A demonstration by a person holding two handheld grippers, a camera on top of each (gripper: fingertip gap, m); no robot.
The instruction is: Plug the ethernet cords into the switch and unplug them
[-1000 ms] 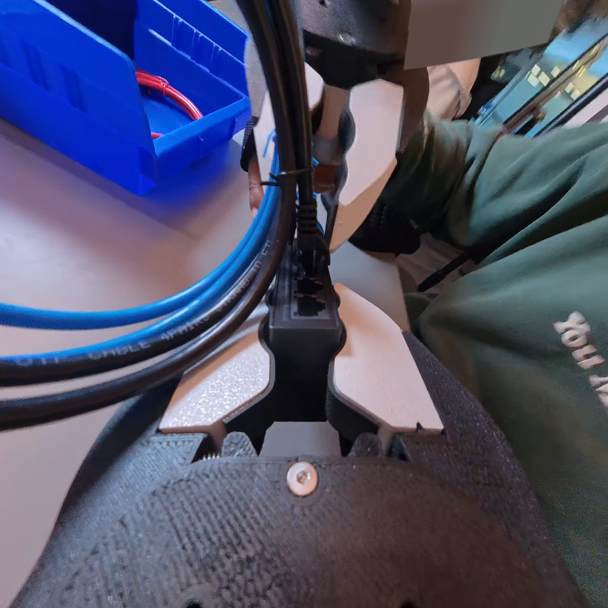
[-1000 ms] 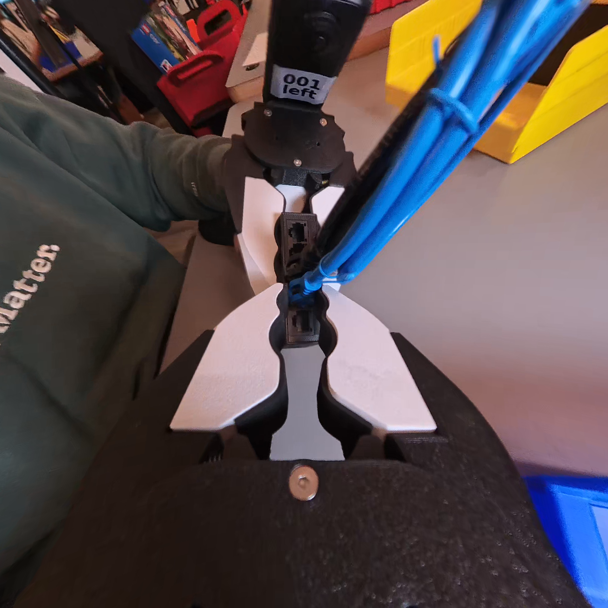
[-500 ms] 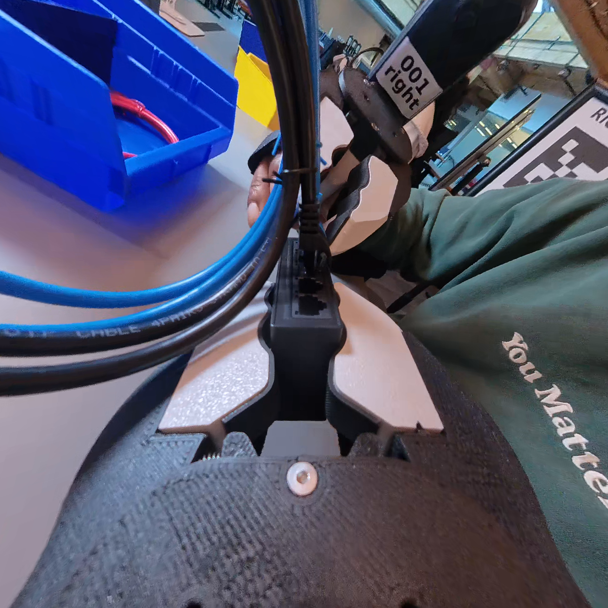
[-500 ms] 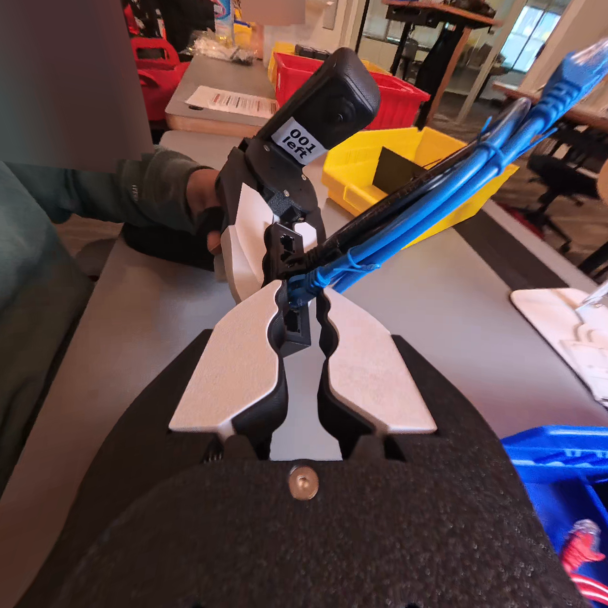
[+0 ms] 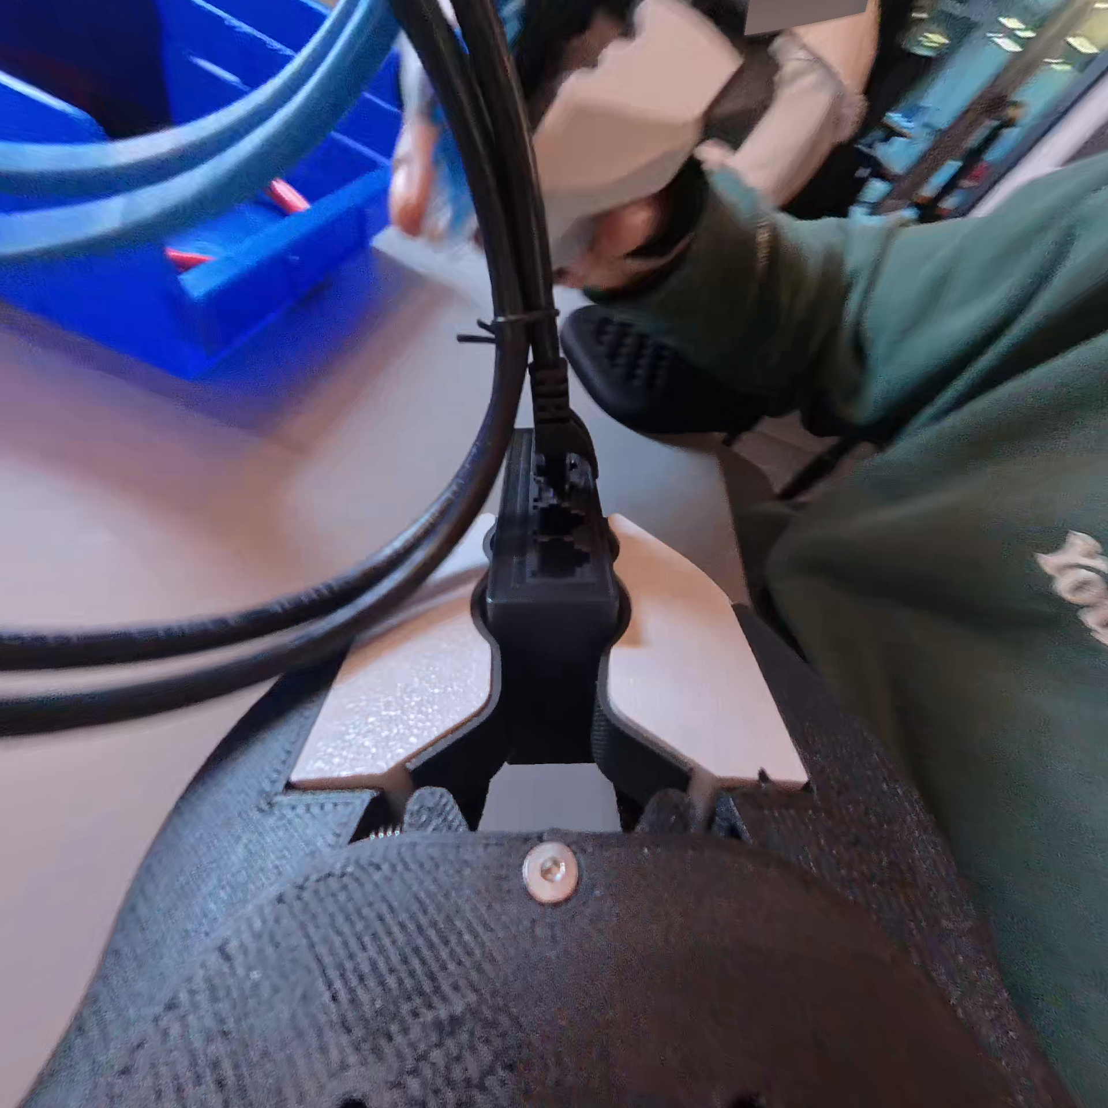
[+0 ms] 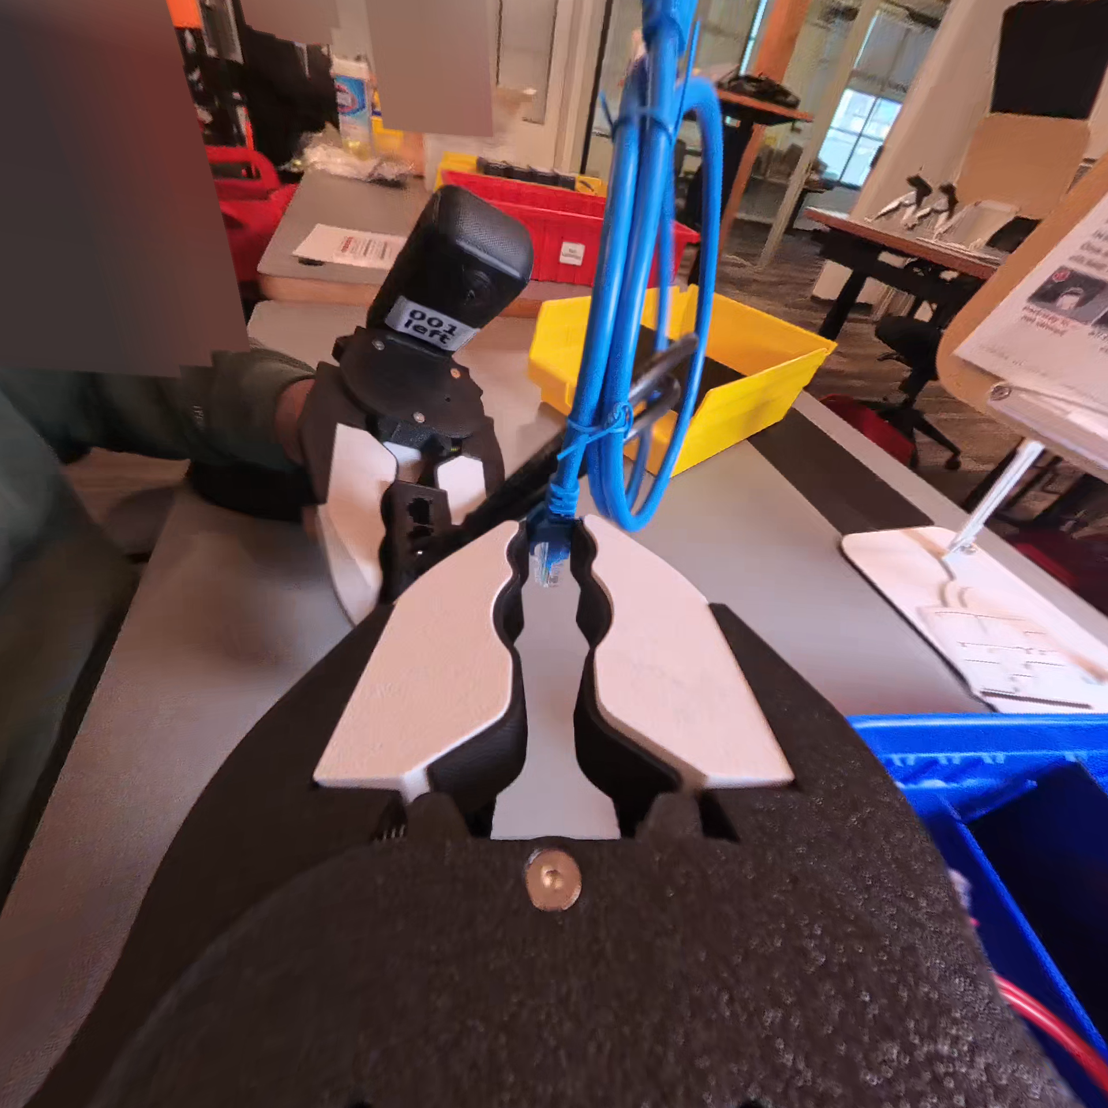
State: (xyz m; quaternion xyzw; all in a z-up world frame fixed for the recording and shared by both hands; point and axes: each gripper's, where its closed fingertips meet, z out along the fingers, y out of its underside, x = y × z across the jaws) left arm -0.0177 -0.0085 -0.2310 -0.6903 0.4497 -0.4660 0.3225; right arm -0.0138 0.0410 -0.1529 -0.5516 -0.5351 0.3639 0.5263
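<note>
My left gripper (image 5: 551, 539) is shut on the black switch (image 5: 548, 605) and holds it end-on above the table. A black cord (image 5: 542, 384) is plugged into the switch's far port, and the two nearer ports (image 5: 560, 539) are open. My right gripper (image 6: 550, 533) is shut on the plug of the blue ethernet cord (image 6: 547, 554), which is free of the switch. Its tied coil (image 6: 647, 288) hangs up and away from the plug. In the right wrist view, the left gripper (image 6: 419, 479) holds the switch (image 6: 414, 527) to the left of my right gripper.
A blue bin (image 5: 228, 252) with red cord in it stands at the far left in the left wrist view, and its corner also shows in the right wrist view (image 6: 989, 797). A yellow bin (image 6: 737, 384) stands behind, and a white stand base (image 6: 935, 599) lies to the right. A green sleeve (image 5: 899, 360) is close on the right. The tips of one gripper are about 9 cm away from the tips of the other.
The blue plug has come out of the switch. My right gripper has pulled away with it, and the blue coil now swings free. The black cord stays plugged in.
</note>
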